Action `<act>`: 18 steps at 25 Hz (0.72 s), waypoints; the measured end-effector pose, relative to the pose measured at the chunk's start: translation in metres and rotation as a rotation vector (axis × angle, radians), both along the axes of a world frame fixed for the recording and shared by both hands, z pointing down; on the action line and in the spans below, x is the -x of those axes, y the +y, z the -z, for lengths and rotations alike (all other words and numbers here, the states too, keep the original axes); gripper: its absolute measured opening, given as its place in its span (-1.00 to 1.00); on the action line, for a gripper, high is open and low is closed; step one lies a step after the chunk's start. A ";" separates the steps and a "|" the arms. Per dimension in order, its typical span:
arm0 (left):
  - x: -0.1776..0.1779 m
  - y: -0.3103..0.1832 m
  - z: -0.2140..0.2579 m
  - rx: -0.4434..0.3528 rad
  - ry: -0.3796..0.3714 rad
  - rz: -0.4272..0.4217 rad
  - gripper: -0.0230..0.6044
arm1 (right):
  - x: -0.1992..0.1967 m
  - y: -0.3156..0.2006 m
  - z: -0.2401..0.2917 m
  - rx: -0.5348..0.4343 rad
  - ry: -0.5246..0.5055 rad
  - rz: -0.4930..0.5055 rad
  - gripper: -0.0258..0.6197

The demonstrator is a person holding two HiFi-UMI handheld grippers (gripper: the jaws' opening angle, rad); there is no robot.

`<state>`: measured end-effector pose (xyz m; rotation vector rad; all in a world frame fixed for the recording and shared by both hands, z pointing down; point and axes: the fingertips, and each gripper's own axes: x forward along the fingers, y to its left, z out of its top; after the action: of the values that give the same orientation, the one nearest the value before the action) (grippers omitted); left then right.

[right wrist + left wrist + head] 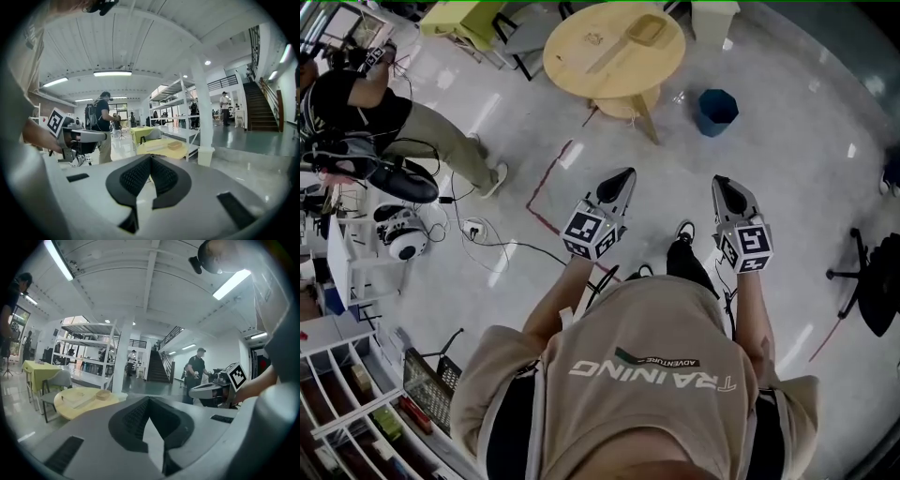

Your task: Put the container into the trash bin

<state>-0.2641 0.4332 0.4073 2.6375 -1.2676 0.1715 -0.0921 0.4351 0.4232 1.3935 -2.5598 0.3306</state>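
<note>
Floor, head view: pale polished floor [787, 141] is seen from steeply above, with a person's tan shirt filling the lower part.
Counter, head view: a round wooden counter [581, 56] stands at the top.
Container, head view: a shallow tan container [649, 30] rests on the far part of the counter.
Trash bin, head view: a blue trash bin [715, 111] stands on the floor just right of the counter, apart from the container.
Grippers, head view: the left gripper [622, 180] and the right gripper [722, 183] are held side by side over the floor, pointed toward the counter and well short of it.
Left gripper view: the jaws are seen closed tip to tip with nothing held. The counter and container [103, 394] are seen beyond at the left, and the right gripper at the right.
Right gripper view: the jaws are pressed together and empty. The container [174, 146] is seen on the counter straight ahead, and the left gripper at the left.
</note>
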 end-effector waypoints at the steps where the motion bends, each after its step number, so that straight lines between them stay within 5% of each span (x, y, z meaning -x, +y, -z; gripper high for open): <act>1: -0.007 -0.013 0.003 -0.012 -0.011 0.003 -0.91 | -0.006 -0.013 0.002 -0.010 -0.001 0.006 -0.91; 10: -0.049 -0.108 0.013 -0.016 0.006 0.095 -0.91 | -0.051 -0.114 0.019 -0.065 -0.010 0.035 -0.91; 18: -0.061 -0.149 0.011 0.011 -0.001 0.123 -0.91 | -0.051 -0.159 0.012 -0.028 -0.005 0.097 -0.91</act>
<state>-0.2030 0.2846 0.3961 2.5406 -1.4198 0.1603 -0.0411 0.2765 0.4112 1.2743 -2.6348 0.2830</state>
